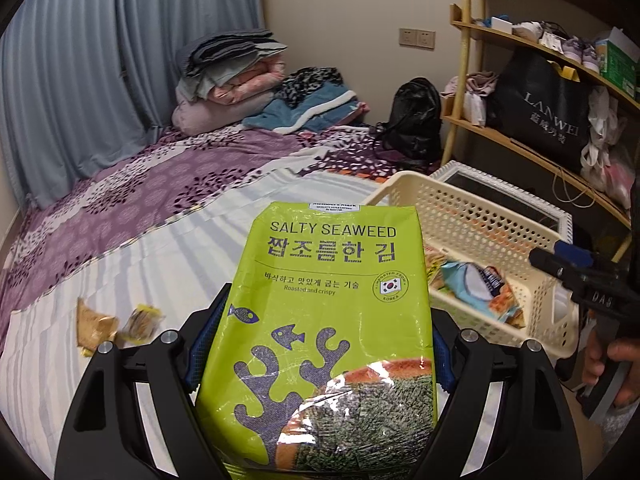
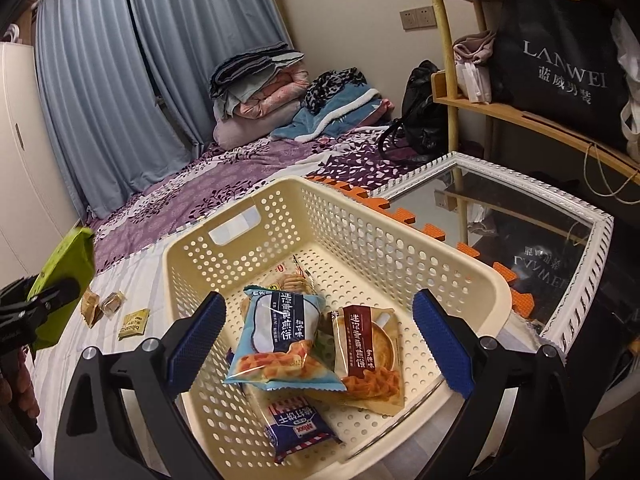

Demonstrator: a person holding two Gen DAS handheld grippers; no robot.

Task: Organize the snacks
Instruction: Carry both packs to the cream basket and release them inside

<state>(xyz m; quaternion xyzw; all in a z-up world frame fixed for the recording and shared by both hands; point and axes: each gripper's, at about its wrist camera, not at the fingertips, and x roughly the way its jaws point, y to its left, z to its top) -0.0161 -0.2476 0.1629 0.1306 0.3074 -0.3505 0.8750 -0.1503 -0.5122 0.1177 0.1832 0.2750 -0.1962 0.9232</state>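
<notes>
Snack packets [image 2: 316, 344] already piled in cream basket [image 2: 400, 236] on bed [image 1: 168, 248]. Green seaweed bag [image 1: 320, 320] clamped in left tool [image 1: 320, 344], near basket. Right tool [image 2: 320, 344] gaping empty over basket. Small packets [image 2: 112, 312] left on bed.
</notes>
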